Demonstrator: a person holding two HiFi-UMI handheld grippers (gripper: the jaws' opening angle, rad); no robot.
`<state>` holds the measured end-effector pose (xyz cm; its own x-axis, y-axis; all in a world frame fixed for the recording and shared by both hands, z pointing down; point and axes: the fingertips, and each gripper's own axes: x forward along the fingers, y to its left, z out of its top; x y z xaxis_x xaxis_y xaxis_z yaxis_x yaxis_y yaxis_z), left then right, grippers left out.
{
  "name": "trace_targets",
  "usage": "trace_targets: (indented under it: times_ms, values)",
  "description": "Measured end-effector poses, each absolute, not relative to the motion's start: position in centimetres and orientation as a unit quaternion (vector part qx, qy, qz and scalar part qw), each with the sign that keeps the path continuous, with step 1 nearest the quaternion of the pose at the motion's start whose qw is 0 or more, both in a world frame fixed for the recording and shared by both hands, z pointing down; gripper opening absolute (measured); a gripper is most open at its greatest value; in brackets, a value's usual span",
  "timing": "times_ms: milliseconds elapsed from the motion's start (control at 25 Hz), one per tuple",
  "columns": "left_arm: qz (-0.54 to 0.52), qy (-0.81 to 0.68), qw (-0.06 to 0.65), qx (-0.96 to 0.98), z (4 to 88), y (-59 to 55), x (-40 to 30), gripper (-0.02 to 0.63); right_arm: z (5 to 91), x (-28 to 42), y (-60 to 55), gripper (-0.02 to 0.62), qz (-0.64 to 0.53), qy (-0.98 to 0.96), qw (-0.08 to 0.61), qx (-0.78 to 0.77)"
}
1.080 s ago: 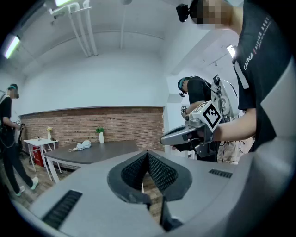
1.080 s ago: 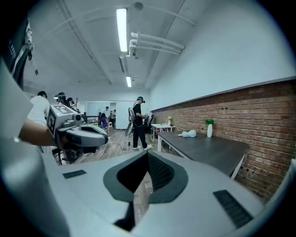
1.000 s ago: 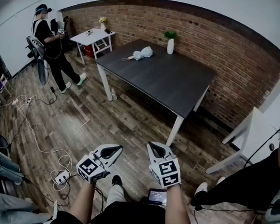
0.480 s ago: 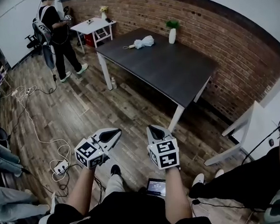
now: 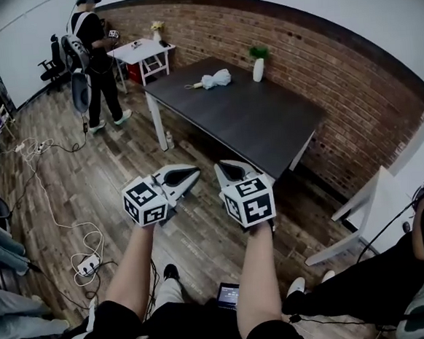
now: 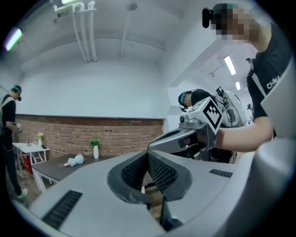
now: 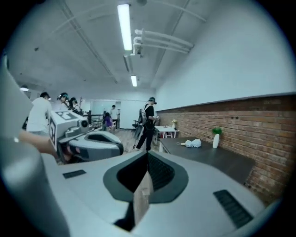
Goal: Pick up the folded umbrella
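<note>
The wooden floor lies open to the left of the dark table, from the person's feet to the far end of the room. The brick wall runs close along the table's right edge, leaving only a narrow gap. Loose cables trail along the floor's far left. A standing person and a small white table are at the far end. The dark table's near corner is just beyond the right gripper, whose jaws are closed on nothing. The left gripper is beside it, also closed and empty. The folded umbrella lies on the table's far end, well apart from both, with a white vase near its right.
</note>
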<state>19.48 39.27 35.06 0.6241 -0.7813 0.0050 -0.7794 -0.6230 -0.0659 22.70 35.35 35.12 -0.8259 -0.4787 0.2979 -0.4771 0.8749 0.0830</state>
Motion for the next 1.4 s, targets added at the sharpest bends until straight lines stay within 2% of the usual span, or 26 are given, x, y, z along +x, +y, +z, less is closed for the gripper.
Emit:
trace_targets:
  times_ms: [200,560,1000,1400]
  values:
    - [-0.008,0.450,0.010,-0.893,35.4,40.5,20.3,0.003,34.3,23.9,35.9,0.009,0.026,-0.944,0.121,0.305]
    - [0.003,0.496,-0.004,-0.868,34.8,42.2,17.6,0.003,33.7,22.9,37.9,0.009,0.052,-0.952,0.082,0.290]
    - [0.051,0.483,-0.021,-0.874,35.6,41.9,15.7,0.003,36.4,20.5,37.2,0.009,0.060,-0.953,0.106,0.279]
    - [0.017,0.449,-0.028,-0.893,37.4,35.3,11.4,0.003,38.4,15.7,30.4,0.009,0.067,-0.938,0.138,0.310]
